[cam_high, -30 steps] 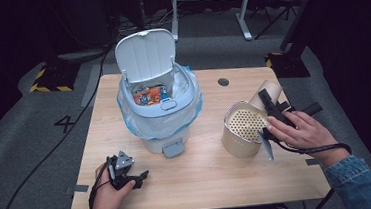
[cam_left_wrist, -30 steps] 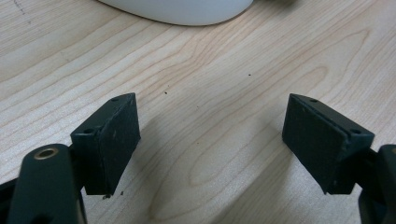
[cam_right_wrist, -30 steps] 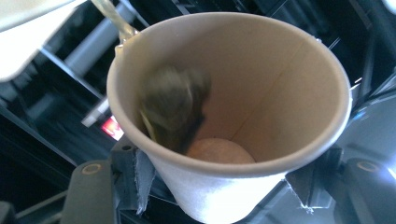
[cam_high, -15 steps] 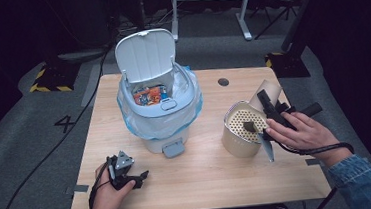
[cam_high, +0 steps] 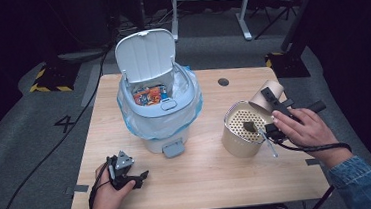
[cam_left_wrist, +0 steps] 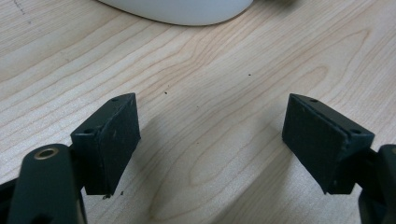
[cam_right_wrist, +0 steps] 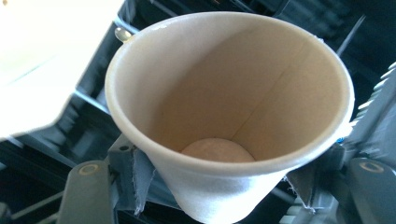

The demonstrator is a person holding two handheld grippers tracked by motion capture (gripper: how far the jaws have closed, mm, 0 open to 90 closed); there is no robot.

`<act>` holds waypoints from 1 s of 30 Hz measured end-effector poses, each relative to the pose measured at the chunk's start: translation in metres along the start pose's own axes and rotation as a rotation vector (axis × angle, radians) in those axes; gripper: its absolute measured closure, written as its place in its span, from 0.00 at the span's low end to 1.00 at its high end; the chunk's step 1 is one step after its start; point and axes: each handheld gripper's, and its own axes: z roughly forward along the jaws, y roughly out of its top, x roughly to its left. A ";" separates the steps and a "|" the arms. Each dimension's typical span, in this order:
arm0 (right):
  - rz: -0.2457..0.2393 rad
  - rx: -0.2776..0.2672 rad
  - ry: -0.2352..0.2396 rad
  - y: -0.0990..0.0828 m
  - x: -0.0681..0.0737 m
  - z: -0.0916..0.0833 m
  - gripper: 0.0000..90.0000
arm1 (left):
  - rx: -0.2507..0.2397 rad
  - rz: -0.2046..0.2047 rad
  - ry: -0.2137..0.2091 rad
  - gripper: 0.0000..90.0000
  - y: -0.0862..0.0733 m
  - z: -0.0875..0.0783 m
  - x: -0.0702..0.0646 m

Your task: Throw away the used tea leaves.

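The right claw (cam_right_wrist: pixel 219 186) grasps a tilted paper cup (cam_high: pixel 265 94) above the perforated strainer pot (cam_high: pixel 242 132), likely to drain it, while the released left claw (cam_left_wrist: pixel 210 140) rests idle on the table (cam_high: pixel 214 182).

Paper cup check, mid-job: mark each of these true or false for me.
1. The right hand-held gripper holds the paper cup. True.
2. The paper cup has liquid in it. False: it looks empty.
3. The left hand-held gripper is open over bare table. True.
4. The bin has its lid shut. False: the lid stands up.
5. The perforated container sits left of the bin. False: it is right of it.
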 end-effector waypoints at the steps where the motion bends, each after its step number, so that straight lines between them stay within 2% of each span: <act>1: 0.048 -0.006 0.020 -0.002 0.000 0.001 0.37 | 0.000 0.000 0.000 0.22 0.000 0.000 0.000; 2: 0.082 -0.011 0.038 -0.004 -0.002 0.001 0.36 | 0.000 0.000 0.000 0.22 0.000 0.000 0.000; 8: 0.357 -0.075 0.153 -0.014 -0.003 0.004 0.36 | 0.000 0.000 0.000 0.22 0.000 0.000 0.000; 10: 0.468 -0.089 0.210 -0.017 -0.003 0.005 0.36 | 0.000 0.000 0.000 0.22 0.000 0.000 0.000; 12: 0.566 -0.110 0.244 -0.021 -0.003 0.007 0.36 | 0.000 0.000 0.000 0.22 0.000 0.000 0.000; 16: 0.817 -0.148 0.342 -0.030 0.000 0.010 0.36 | 0.000 0.000 0.000 0.22 0.000 0.000 0.000; 21: 1.156 -0.212 0.462 -0.043 0.004 0.014 0.35 | 0.000 0.000 0.000 0.22 0.000 0.000 0.000; 25: 1.367 -0.273 0.532 -0.053 0.008 0.015 0.35 | 0.000 0.000 0.000 0.22 0.000 0.000 0.000; 27: 1.457 -0.302 0.559 -0.057 0.010 0.016 0.35 | 0.000 0.000 0.000 0.22 0.000 0.000 0.000; 29: 1.558 -0.335 0.605 -0.061 0.012 0.017 0.35 | 0.000 0.001 0.000 0.22 0.000 0.000 0.000; 30: 1.584 -0.342 0.613 -0.062 0.013 0.017 0.35 | 0.000 0.000 0.000 0.22 0.000 0.000 0.000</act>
